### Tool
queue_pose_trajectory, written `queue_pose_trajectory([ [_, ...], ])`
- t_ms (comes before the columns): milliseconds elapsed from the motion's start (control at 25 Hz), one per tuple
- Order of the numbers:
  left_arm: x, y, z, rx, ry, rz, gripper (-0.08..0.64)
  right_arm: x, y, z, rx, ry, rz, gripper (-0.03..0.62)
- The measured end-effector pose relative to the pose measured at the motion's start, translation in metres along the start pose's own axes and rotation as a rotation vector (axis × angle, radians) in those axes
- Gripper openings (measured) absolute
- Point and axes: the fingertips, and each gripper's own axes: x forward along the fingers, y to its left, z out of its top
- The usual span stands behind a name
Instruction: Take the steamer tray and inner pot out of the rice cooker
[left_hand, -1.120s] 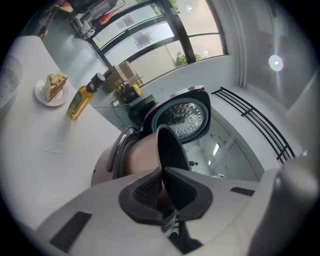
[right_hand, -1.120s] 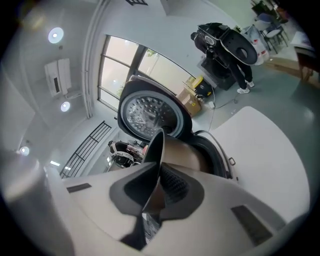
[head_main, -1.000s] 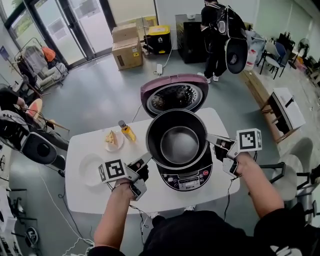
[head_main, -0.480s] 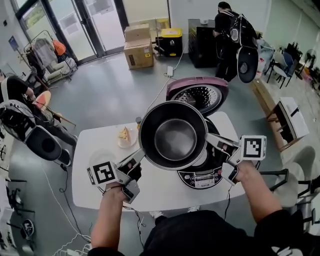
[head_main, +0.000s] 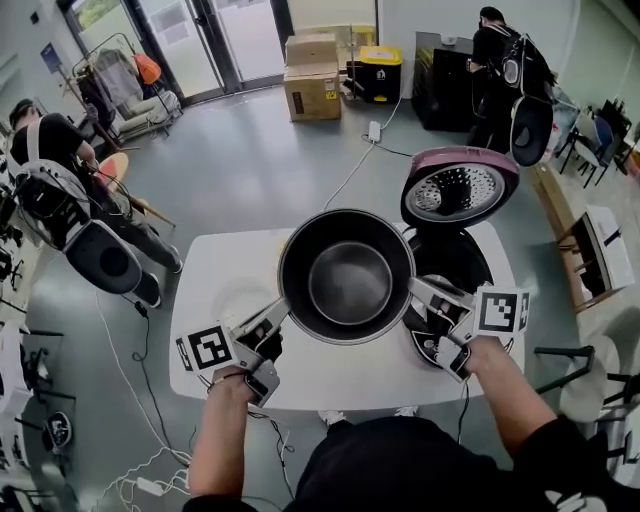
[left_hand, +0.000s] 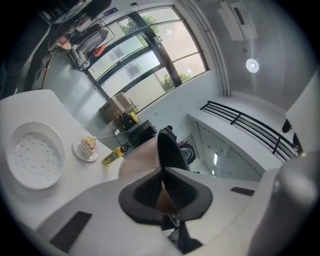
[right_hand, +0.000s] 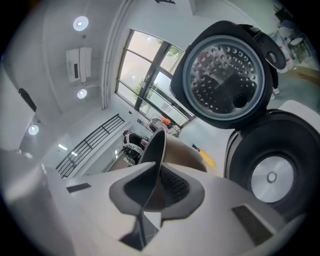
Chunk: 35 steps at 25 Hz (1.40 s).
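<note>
Holds the inner pot (head_main: 346, 275) aloft by its rim between two tools. Pinches the near-left edge with the left gripper (head_main: 284, 308), jaws narrowed onto the thin dark lip. Clamps the right edge with the right gripper (head_main: 413, 288) in the same way, pads tight on the metal. Keeps the pot level above the white table (head_main: 230, 255), just left of the rice cooker (head_main: 470, 265) and partly overlapping it in the head view. Finds the cooker open, lid (head_main: 460, 185) tilted up at the far side, cavity bare down to the round heating plate (right_hand: 270, 179). Finds the steamer tray (left_hand: 36, 156) flat on the table at the left, near a plate of cake (left_hand: 88, 147) and a small bottle (left_hand: 111, 158).
</note>
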Motion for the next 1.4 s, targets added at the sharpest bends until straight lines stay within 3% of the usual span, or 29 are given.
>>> queue_pose_trajectory([
  [80, -0.018, 0.015, 0.006, 0.012, -0.005, 0.028, 0.020, 0.016, 0.003, -0.014, 0.007, 0.014, -0.002, 0.029],
  [240, -0.054, 0.058, 0.014, 0.103, 0.036, 0.172, 0.021, 0.040, 0.007, -0.042, 0.020, 0.028, -0.022, 0.031],
  [560, -0.083, 0.104, 0.010, 0.054, 0.063, 0.183, 0.018, 0.073, -0.018, -0.100, 0.051, 0.073, -0.155, 0.031],
  [1040, -0.092, 0.177, -0.043, -0.041, 0.118, 0.233, 0.015, 0.078, -0.076, -0.180, 0.078, 0.146, -0.303, 0.031],
  [1400, -0.084, 0.205, -0.067, -0.087, 0.152, 0.282, 0.015, 0.077, -0.111, -0.201, 0.087, 0.169, -0.369, 0.034],
])
